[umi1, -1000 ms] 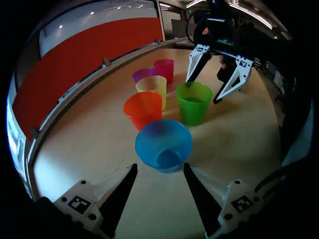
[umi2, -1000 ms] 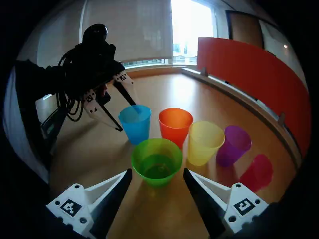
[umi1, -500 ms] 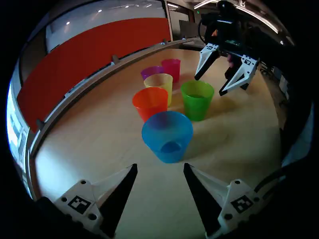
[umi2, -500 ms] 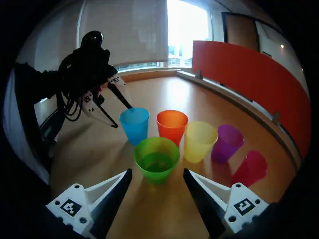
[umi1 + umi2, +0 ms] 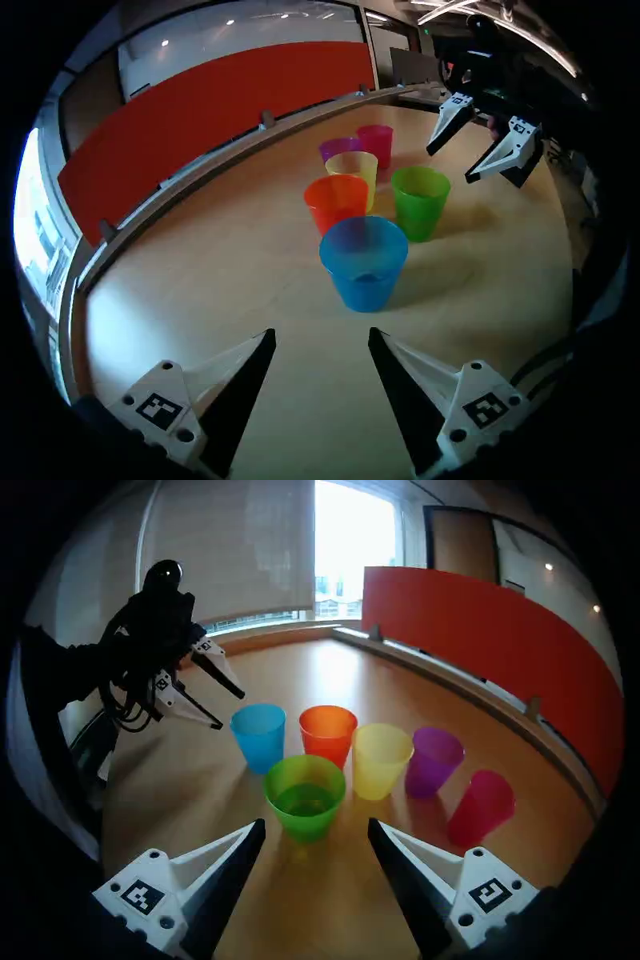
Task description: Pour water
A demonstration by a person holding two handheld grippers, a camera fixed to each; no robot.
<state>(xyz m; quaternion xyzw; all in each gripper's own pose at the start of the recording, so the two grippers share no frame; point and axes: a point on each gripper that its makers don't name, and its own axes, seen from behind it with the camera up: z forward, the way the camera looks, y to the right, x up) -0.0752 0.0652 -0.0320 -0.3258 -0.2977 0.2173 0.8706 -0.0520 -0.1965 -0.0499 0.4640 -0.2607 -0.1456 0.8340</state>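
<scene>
**A:** Item one, tools. Our left gripper (image 5: pixel 320 338): jaws wide, nothing between them. Our right gripper (image 5: pixel 314 828): the same, spread and empty.

**B:** Item two, vessels on the wooden table (image 5: pixel 344 672). We count six. The blue cup (image 5: pixel 364 264) stands ahead of our left gripper, apart from it. The green cup (image 5: pixel 306 796) stands just ahead of our right gripper, close in front of the row. In that row with the blue cup: orange cup (image 5: pixel 328 732), yellow cup (image 5: pixel 382 760), purple cup (image 5: pixel 434 760), pink cup (image 5: pixel 480 806).

**A:** Contents?

**B:** Green cup: liquid low down. Blue cup: we cannot tell.

**A:** Handling, as we judge it: thin plastic, light, smooth-walled. It would likely flex or slip under a hard squeeze, and the water will slosh.

**B:** Then we would take the green cup at mid-wall, a finger on each side, firm but not crushing, and keep it level.
</scene>
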